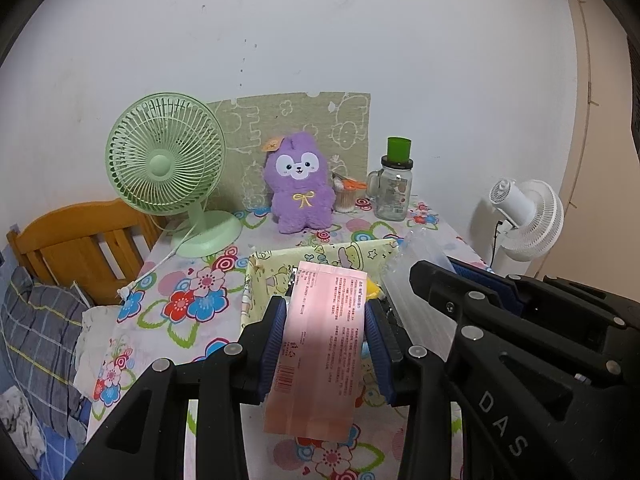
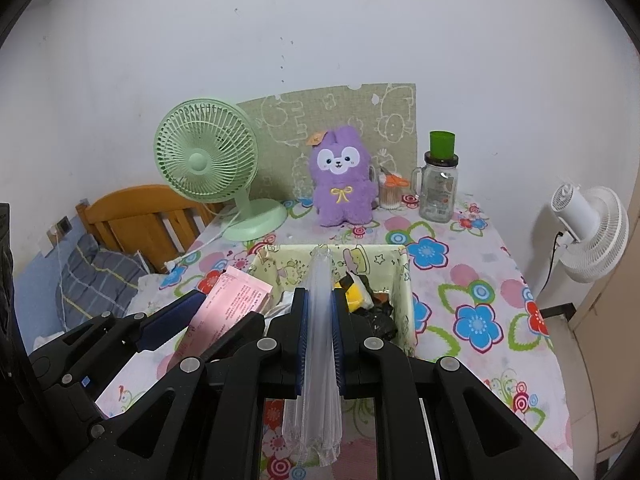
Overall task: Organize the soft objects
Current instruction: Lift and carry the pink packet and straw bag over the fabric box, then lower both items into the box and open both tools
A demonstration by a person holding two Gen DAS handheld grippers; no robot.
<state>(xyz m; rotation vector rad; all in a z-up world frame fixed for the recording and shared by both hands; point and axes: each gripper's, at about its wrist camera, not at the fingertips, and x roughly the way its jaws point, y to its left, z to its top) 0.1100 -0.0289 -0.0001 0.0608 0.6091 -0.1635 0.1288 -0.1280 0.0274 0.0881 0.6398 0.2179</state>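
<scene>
My left gripper (image 1: 326, 312) is shut on a flat pink packet (image 1: 324, 344) and holds it above the near left edge of a cream fabric basket (image 1: 256, 280). My right gripper (image 2: 320, 304) is shut on a clear plastic bag (image 2: 320, 352) and holds it over the basket's (image 2: 404, 292) near edge. A yellow soft item (image 2: 354, 294) and black plastic lie inside the basket. The pink packet also shows in the right wrist view (image 2: 236, 300). A purple plush toy (image 1: 300, 184) sits upright at the back of the table.
A green desk fan (image 1: 164, 160) stands at the back left, its cord trailing forward. A glass jar with a green cup (image 1: 394, 184) and a cotton-swab cup (image 1: 344, 196) stand at the back right. A white fan (image 2: 592, 232) is right of the table, a bed (image 1: 48, 312) left.
</scene>
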